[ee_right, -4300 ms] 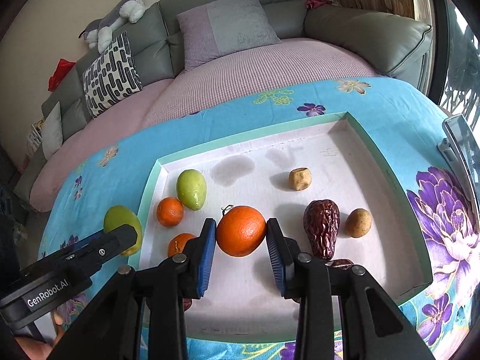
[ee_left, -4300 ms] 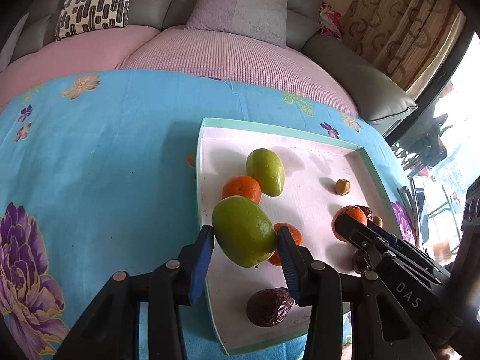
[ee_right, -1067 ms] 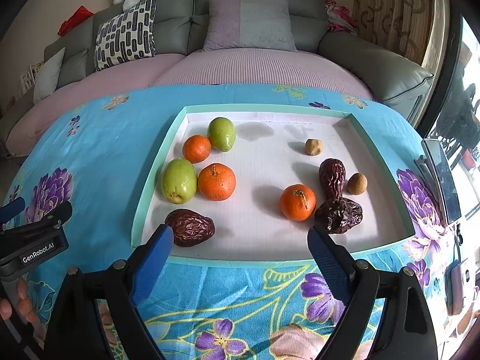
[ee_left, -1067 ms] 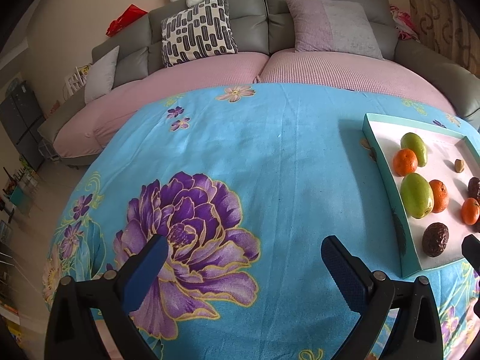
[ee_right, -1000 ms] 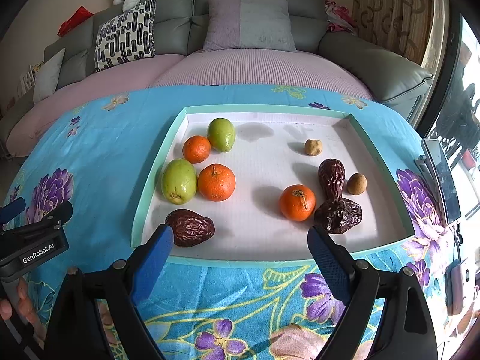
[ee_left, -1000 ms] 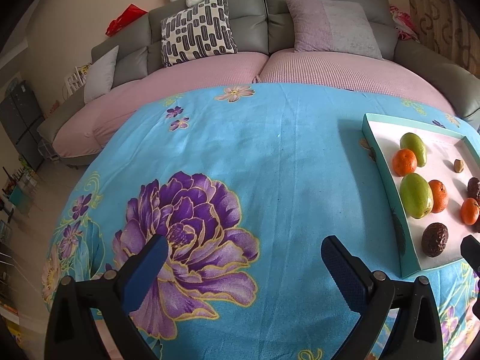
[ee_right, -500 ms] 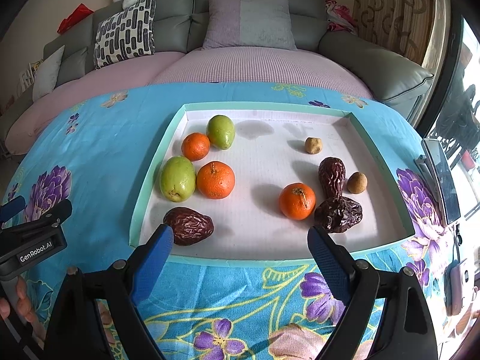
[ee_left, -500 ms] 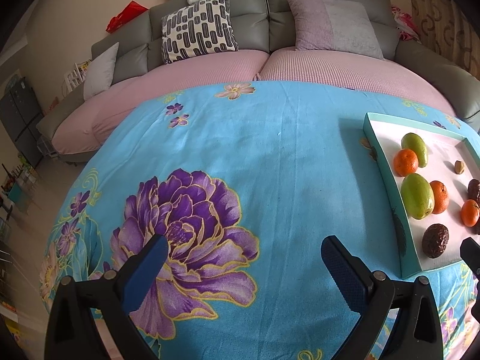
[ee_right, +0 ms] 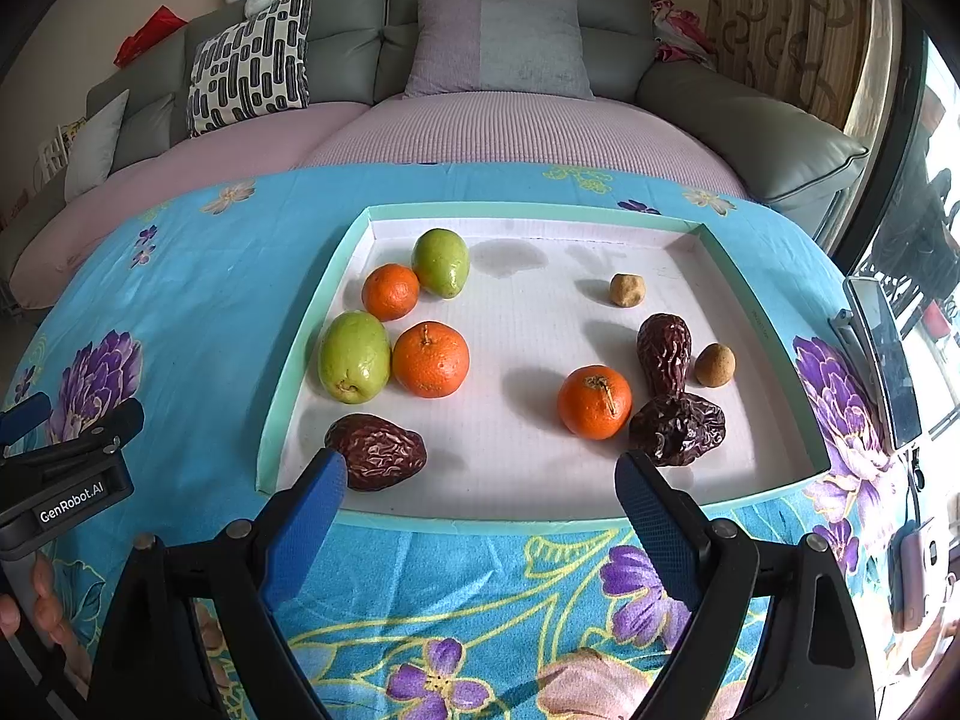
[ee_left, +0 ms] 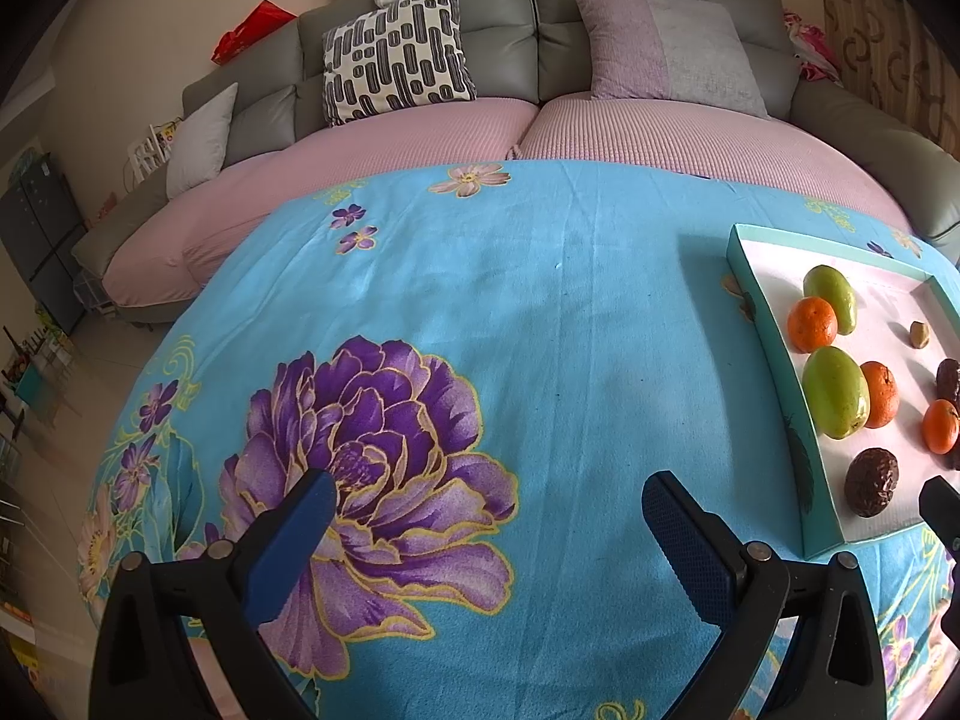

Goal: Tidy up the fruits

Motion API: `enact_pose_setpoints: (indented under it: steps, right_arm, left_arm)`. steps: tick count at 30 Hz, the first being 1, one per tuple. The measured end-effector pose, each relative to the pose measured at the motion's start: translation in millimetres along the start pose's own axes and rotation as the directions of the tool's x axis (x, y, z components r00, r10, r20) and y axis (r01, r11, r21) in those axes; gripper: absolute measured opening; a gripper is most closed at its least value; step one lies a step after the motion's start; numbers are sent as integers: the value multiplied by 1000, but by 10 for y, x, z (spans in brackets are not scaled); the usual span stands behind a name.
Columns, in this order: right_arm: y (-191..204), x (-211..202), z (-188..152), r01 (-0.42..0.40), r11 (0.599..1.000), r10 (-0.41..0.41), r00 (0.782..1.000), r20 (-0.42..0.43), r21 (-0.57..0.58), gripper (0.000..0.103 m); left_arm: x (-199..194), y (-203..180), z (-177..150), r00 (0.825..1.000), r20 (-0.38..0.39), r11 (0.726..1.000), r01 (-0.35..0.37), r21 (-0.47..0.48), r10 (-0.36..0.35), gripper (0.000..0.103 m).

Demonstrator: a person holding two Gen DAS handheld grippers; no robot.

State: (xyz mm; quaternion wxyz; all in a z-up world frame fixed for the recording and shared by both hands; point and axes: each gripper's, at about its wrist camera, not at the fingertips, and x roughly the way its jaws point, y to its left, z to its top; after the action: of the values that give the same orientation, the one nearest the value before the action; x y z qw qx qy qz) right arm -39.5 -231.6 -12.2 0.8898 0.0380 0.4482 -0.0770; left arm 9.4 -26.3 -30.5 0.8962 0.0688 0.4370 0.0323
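With all fruit laid in the tray [ee_right: 774,324] and both grippers' fingers [ee_right: 645,501] spread wide and empty, sorting is judged nearly finished

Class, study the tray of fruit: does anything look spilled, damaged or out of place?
Nothing is spilled or damaged; all the fruit lies inside the tray. One oddity: a dried date sits alone near the front-left corner, apart from the other two dates on the right. Both grippers hang open and empty.
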Motion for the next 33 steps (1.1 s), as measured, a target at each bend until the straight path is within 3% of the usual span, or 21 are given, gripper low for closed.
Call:
enact_pose_setpoints:
  steps: [33]
  right_arm:
    - [-8, 12, -8, 1, 1000, -1, 1000, -2, 0, 91]
  left_arm:
    - [13, 13, -15, 1000, -2, 1000, -9, -9, 9, 103]
